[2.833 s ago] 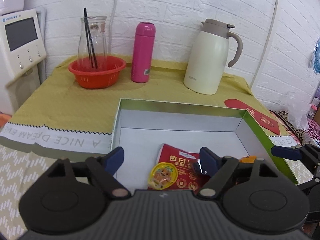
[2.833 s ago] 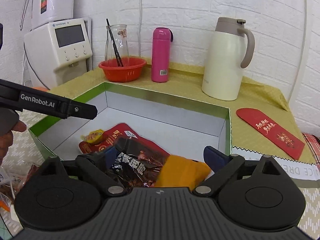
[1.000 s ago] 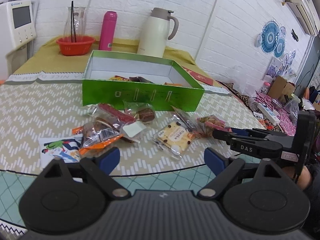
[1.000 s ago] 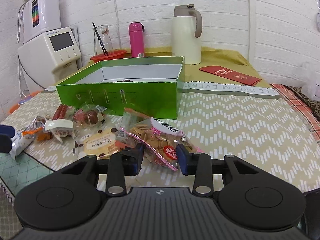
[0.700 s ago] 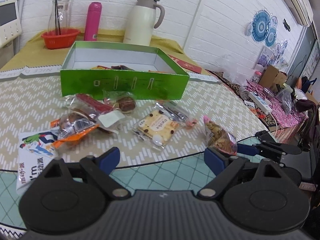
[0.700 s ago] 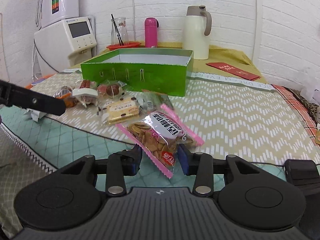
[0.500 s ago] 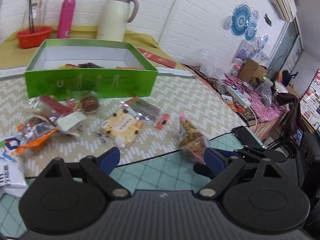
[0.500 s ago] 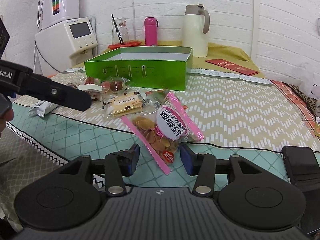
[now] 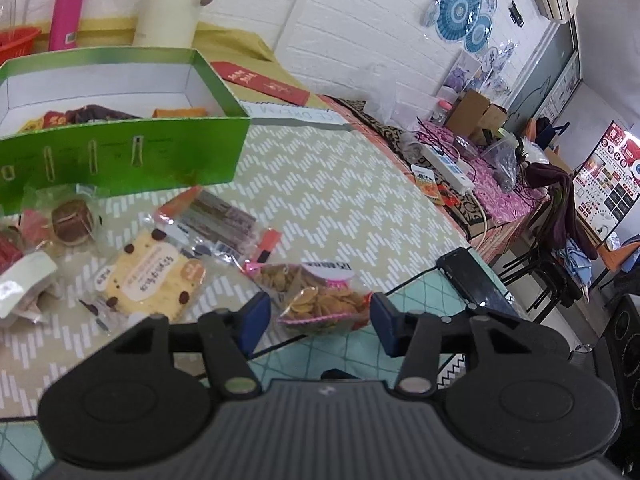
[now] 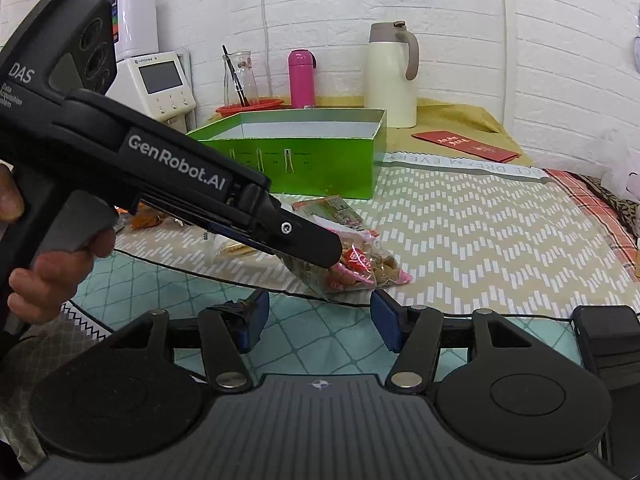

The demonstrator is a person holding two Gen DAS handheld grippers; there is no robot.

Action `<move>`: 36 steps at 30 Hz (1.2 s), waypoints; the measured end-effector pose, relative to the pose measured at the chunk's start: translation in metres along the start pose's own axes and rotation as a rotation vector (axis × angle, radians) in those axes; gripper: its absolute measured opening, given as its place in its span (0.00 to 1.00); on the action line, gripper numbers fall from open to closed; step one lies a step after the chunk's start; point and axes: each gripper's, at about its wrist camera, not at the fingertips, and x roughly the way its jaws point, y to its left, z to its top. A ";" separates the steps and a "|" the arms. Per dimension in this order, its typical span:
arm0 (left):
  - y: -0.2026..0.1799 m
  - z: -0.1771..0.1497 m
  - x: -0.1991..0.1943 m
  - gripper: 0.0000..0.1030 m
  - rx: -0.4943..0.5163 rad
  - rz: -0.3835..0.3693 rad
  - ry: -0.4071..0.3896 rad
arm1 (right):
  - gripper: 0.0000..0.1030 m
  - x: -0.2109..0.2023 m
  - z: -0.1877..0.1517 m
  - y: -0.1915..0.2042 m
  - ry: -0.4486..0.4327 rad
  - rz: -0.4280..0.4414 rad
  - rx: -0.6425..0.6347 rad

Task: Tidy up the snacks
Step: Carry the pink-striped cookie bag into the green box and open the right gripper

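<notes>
A clear, pink-edged bag of golden crackers [image 9: 320, 298] is seen at the lower centre of the left wrist view, lying on the chevron-patterned tablecloth [image 9: 360, 200] between the blue pads of the left gripper [image 9: 319, 322]. Those jaws stand apart around it, nothing clamped. The right gripper [image 10: 318, 322] is likewise spread, holding nothing, the bag just beyond it. For a sound grasp, the left jaws should probably be closed on the bag's sealed edge or gathered film, not its brittle contents, and the bag then carried to the open green cardboard box [image 9: 120, 152] at upper left, where other packets already lie.
</notes>
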 end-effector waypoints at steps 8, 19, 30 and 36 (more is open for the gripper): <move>0.006 0.006 0.013 0.37 0.000 -0.031 0.024 | 0.76 0.011 0.010 -0.005 -0.023 -0.011 -0.001; 0.004 0.021 -0.030 0.25 0.033 -0.019 -0.105 | 0.65 0.003 0.037 0.002 -0.076 0.017 -0.029; 0.039 0.085 -0.081 0.23 0.030 0.056 -0.296 | 0.64 0.037 0.115 0.022 -0.252 0.105 -0.138; 0.075 0.112 -0.065 0.23 0.008 0.074 -0.293 | 0.64 0.078 0.134 0.013 -0.249 0.132 -0.114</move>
